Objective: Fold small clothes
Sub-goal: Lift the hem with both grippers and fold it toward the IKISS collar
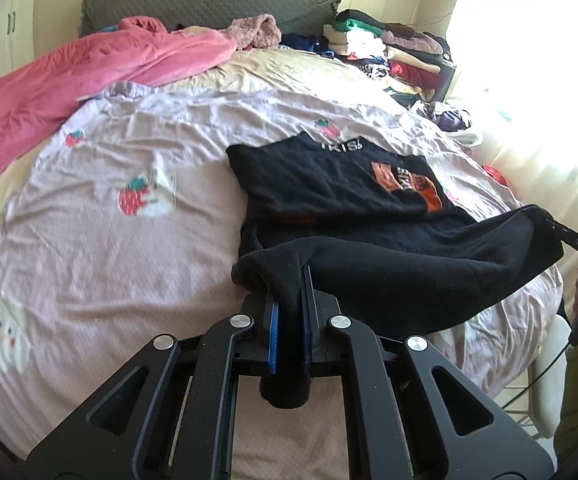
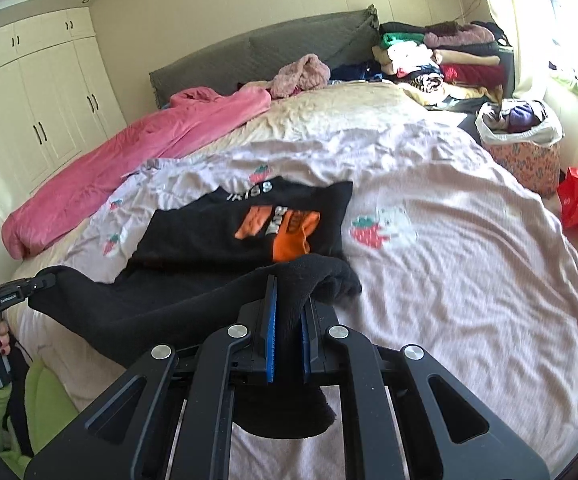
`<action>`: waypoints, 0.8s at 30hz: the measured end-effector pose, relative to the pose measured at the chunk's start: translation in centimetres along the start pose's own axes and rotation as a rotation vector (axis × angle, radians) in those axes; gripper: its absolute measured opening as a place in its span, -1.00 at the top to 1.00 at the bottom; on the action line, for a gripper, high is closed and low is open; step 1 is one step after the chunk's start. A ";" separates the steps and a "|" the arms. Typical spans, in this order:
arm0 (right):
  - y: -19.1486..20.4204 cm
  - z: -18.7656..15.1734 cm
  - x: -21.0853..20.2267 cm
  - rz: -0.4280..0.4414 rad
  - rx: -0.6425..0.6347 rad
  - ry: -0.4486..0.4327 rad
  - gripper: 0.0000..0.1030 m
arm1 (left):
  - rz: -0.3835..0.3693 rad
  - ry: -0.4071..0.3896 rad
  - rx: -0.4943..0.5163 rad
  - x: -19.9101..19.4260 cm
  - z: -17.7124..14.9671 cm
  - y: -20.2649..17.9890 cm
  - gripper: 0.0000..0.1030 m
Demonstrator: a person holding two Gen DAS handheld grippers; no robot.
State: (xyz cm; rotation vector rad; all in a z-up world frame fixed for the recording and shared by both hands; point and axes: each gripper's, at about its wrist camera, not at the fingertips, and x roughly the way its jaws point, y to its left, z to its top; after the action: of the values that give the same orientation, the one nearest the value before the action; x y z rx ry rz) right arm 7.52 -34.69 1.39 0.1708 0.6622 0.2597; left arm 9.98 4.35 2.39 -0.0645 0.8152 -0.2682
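You've got the black top (image 1: 349, 208) on the bed (image 1: 129, 264), its upper part w/ the print lying flat on the lilac strawberry sheet, its near hem lifted off the sheet. Left tongs (image 1: 289, 292) are clamped narrow on the hem's left corner; right tongs (image 2: 289, 300) are clamped narrow on the right corner, cloth bunched between the blue pads (image 2: 269, 344) both sides. Looks like the bottom-up fold, barely begun. To do it well: keep both corners level so the hem stays taut btwn them, no sag in the middle; carry it fwd over the print and lay it square w/ the neck edge; don't let go until the cloth rests flat, else the fold line prob goes crooked. Writing: white letters by the neck read roughly "IRIS", last letter unsure; more white text on the orange patch (image 2: 281, 228), too creased to read. Small print on each tool body, too small to make out.
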 end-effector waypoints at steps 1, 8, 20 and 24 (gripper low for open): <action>0.0 0.3 0.1 -0.001 -0.004 -0.005 0.84 | 0.002 -0.003 0.001 0.0 0.3 0.0 0.95; -0.8 2.0 1.0 -0.014 -0.007 -0.018 0.84 | 0.027 -0.016 0.012 0.9 1.9 0.2 0.95; -1.7 4.7 3.6 -0.031 -0.013 -0.027 0.84 | 0.046 -0.033 0.017 3.1 5.0 0.7 0.95; -1.9 5.6 4.7 -0.041 -0.012 -0.026 0.84 | 0.046 -0.034 0.015 3.9 6.0 1.0 0.95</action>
State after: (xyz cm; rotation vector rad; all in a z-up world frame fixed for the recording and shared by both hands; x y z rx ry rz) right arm 14.88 -35.52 2.54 0.1488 0.6373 0.2221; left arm 17.09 4.07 3.61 -0.0360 0.7796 -0.2291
